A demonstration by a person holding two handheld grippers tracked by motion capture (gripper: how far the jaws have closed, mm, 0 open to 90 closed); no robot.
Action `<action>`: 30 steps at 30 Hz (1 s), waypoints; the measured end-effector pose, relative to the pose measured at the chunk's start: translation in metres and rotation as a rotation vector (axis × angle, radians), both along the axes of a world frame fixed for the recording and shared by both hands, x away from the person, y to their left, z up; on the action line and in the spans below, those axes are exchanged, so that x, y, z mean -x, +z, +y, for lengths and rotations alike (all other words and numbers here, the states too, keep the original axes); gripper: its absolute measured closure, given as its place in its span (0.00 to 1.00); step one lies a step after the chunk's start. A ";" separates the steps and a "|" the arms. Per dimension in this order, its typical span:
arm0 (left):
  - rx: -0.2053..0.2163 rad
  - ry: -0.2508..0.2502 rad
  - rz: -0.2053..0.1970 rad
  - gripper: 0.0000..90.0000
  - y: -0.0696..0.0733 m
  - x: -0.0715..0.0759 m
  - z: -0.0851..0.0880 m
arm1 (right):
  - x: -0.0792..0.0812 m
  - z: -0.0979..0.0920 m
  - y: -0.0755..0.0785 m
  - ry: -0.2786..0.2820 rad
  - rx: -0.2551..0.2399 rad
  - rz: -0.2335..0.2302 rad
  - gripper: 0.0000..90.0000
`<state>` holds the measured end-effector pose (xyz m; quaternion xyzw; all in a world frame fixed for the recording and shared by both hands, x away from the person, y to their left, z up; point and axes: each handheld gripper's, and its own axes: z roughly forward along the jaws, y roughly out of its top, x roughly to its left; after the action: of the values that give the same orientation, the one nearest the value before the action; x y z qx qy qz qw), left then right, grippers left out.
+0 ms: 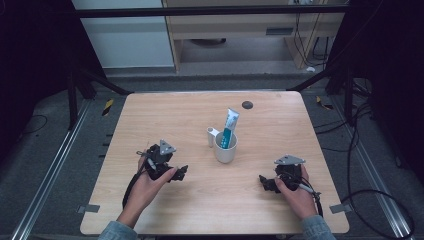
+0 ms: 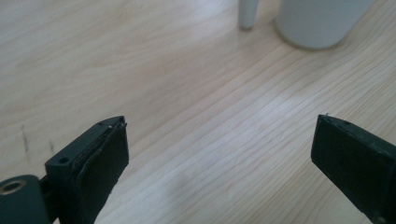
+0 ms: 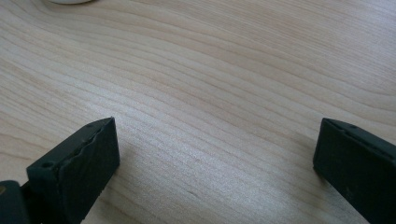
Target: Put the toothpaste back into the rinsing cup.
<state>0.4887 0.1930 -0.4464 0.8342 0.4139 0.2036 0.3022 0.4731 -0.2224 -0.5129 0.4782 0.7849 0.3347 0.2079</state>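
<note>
A white cup (image 1: 225,148) stands in the middle of the counter (image 1: 150,115) with a toothpaste tube (image 1: 229,128) inside. The left gripper (image 1: 181,172) and right gripper (image 1: 263,182) rest low on either side, both wide and holding nothing.

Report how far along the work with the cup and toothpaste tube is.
Looks done: the toothpaste tube stands leaning in the white cup at mid-table, a small white cylinder upright beside the cup. In hand: nothing; the left tongs and right tongs rest low over the wooden table on either side, jaws open and empty. Left: any grasp is not yet begun; both tongs are apart from the cup.
</note>
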 end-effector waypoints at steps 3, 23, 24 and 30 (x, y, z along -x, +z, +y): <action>-0.020 0.043 0.025 0.04 -0.011 -0.002 0.017 | 0.000 0.000 0.000 0.000 0.000 0.000 0.01; -0.041 0.189 0.045 0.05 -0.046 -0.024 0.104 | 0.000 0.000 0.000 -0.001 0.000 0.000 0.01; -0.039 0.194 0.048 0.05 -0.047 -0.028 0.106 | 0.000 0.000 0.000 0.001 -0.002 0.001 0.01; -0.016 0.182 0.022 0.04 -0.050 -0.045 0.114 | 0.000 0.000 0.000 0.001 0.001 0.001 0.01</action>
<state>0.5340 0.3068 -0.4966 0.7976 0.4899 0.2243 0.2712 0.4730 -0.2226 -0.5127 0.4778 0.7854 0.3344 0.2076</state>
